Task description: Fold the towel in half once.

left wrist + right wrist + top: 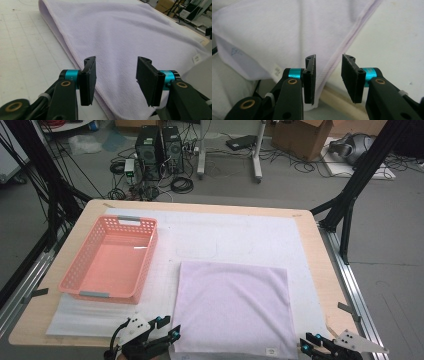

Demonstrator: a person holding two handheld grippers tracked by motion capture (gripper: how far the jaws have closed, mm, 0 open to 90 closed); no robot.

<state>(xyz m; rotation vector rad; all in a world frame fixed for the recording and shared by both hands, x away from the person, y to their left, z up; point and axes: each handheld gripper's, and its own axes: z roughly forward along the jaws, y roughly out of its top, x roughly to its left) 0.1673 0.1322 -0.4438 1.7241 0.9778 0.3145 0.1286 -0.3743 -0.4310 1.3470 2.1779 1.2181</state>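
Note:
A lilac towel [232, 305] lies flat, folded, on the near middle of the table, a small white label [271, 351] at its near edge. My left gripper [168, 326] sits at the towel's near left corner. In the left gripper view the left gripper [116, 75] has its jaws apart, with the towel [120, 37] lying beneath and beyond them. My right gripper [309, 342] is at the near right corner. In the right gripper view the right gripper [328, 75] also stands open, the towel's hemmed edge [342, 47] running down between the jaws, not pinched.
A pink plastic basket [80, 252] stands on the left of the table with nothing in it. A white mat [240, 235] covers most of the wooden tabletop [325, 270]. Black frame posts, cables and computers stand beyond the far edge.

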